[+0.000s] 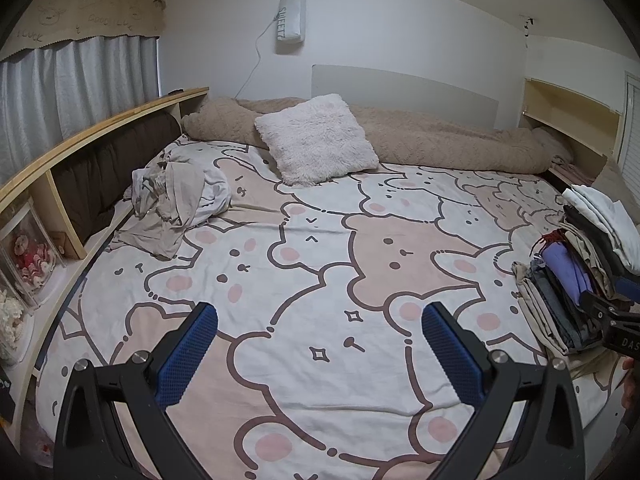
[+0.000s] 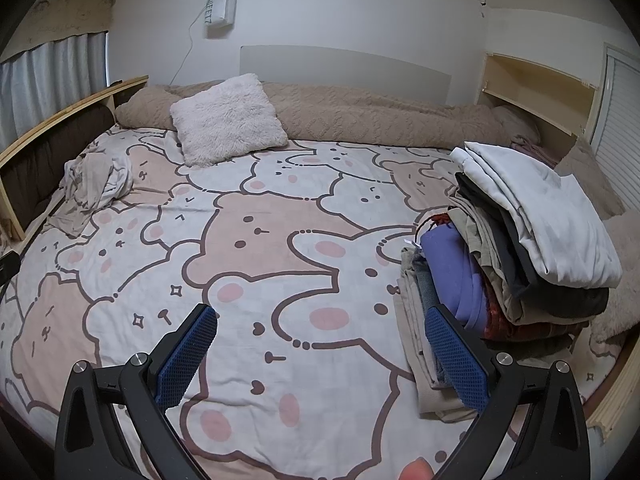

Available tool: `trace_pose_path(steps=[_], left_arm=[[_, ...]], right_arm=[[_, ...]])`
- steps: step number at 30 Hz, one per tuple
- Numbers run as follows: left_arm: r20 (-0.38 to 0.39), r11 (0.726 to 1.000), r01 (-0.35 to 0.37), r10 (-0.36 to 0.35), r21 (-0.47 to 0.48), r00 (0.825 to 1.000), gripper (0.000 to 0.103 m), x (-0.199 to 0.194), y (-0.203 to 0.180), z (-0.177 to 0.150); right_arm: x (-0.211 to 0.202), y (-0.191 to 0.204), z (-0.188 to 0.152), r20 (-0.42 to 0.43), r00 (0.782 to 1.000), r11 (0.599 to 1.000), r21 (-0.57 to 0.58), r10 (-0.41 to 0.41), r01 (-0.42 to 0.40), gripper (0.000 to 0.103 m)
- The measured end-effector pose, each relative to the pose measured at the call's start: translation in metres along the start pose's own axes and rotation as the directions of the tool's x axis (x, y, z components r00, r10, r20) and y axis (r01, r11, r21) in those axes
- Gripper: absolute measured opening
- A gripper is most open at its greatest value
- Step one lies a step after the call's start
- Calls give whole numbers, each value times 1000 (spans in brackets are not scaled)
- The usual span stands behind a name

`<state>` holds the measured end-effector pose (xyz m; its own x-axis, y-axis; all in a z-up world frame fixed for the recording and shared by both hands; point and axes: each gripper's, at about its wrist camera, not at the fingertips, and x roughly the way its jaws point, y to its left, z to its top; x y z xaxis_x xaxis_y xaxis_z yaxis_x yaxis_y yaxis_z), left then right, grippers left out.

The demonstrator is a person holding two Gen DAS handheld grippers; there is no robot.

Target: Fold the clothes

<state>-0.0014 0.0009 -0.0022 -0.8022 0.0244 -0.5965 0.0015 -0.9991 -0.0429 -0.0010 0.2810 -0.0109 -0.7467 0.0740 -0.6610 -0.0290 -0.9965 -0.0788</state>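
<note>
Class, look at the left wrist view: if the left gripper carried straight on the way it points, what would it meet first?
Probably the bare cartoon-bear bedsheet: the open left gripper points down at it, with nothing between its fingers. Depth is uncertain.

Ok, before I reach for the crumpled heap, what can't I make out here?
- Crumpled beige-and-white clothes heap: garment count unclear in both views; the folds overlap.
- Folded clothes stack: lower layers hidden by the white top piece; cut off at the left-wrist view's right edge.
- Wooden side shelf: contents blurred.
</note>
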Motion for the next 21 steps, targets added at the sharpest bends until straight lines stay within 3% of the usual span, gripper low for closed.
trace_pose_path(steps=[21], left_arm=[[6,1000,-1,1,-2,1000,103,-2,-1,-3]], right_arm=[[2,1,-1,-8,1000,1000,-17,-2,2,103]])
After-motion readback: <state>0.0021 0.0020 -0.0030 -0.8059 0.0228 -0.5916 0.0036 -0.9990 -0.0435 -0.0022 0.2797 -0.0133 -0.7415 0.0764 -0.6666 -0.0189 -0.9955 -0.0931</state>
